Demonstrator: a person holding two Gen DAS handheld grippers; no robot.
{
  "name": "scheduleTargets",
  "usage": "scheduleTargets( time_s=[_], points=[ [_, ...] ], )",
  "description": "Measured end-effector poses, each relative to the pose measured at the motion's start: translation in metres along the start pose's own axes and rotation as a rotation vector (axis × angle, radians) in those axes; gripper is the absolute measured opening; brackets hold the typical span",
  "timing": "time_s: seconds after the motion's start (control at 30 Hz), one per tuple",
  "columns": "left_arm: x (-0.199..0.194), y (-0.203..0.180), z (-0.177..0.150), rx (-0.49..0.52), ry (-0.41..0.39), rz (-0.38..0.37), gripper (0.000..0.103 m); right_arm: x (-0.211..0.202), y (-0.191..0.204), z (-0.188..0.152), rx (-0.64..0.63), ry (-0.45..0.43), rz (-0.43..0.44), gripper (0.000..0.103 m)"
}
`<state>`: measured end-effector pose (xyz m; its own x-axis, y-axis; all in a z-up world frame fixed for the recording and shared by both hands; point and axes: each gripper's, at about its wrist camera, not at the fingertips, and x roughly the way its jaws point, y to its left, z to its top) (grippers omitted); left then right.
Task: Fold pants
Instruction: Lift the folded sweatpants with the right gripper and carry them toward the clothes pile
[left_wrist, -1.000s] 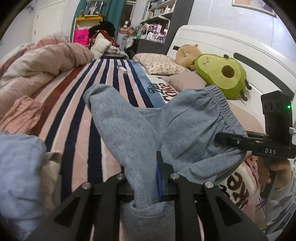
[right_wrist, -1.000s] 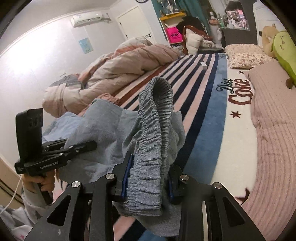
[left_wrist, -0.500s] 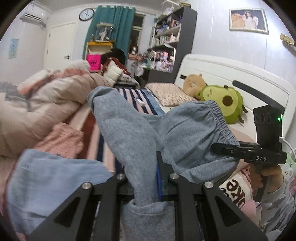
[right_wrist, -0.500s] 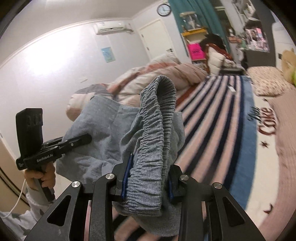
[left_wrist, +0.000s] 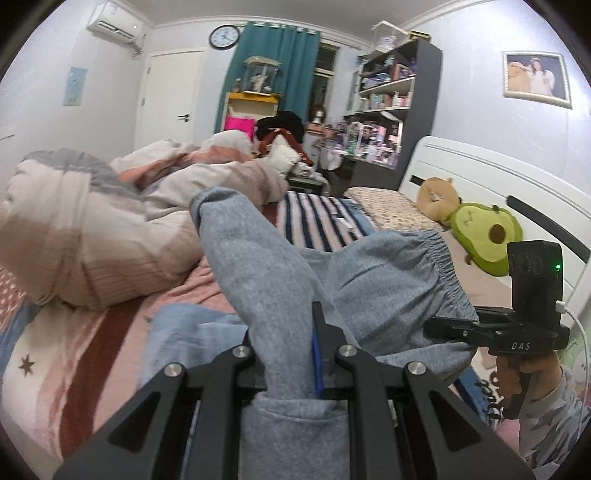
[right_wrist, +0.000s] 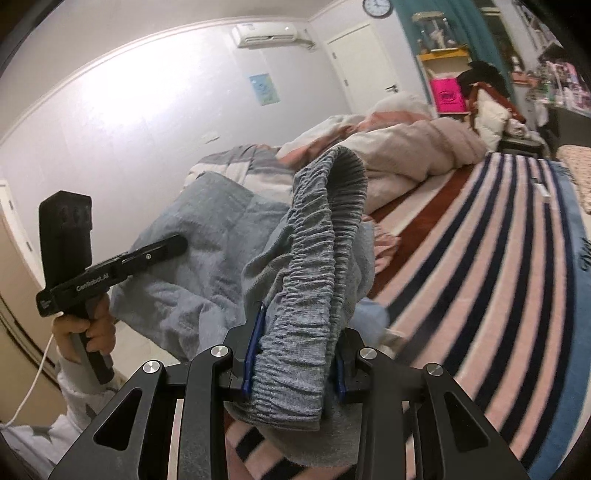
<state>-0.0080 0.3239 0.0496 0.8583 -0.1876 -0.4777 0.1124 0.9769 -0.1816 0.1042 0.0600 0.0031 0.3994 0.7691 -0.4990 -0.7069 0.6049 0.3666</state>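
Observation:
The grey sweatpants (left_wrist: 332, 280) hang in the air between both grippers, above the bed. My left gripper (left_wrist: 291, 369) is shut on a fold of the pants' leg cloth. My right gripper (right_wrist: 295, 365) is shut on the gathered elastic waistband (right_wrist: 321, 258). In the left wrist view the right gripper (left_wrist: 447, 332) shows at the right, clamped on the waistband edge. In the right wrist view the left gripper (right_wrist: 177, 245) shows at the left, clamped on the grey cloth.
A striped blanket (right_wrist: 498, 295) covers the bed. A bunched pink duvet (left_wrist: 110, 229) lies at the left. A light blue garment (left_wrist: 184, 332) lies under the pants. An avocado plush (left_wrist: 484, 236) and pillows rest by the white headboard (left_wrist: 498, 177).
Both grippers have risen and tilted up with the pants in them; the views now show more of the room and walls and less of the blanket. Both grips are unchanged.

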Motion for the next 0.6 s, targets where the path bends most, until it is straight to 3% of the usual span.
scheduleTargets(
  time_s=[0.3,0.6],
  points=[
    [0.001,0.063,-0.013,-0.079,0.04,0.063,0.012,0.063,0.017,0.006,0.003,0.083,0.08,0.026],
    [0.038,0.099,-0.041,-0.154,0.142,0.077,0.013,0.098,-0.006,-0.01,0.078,0.166,0.062,0.025]
  ],
)
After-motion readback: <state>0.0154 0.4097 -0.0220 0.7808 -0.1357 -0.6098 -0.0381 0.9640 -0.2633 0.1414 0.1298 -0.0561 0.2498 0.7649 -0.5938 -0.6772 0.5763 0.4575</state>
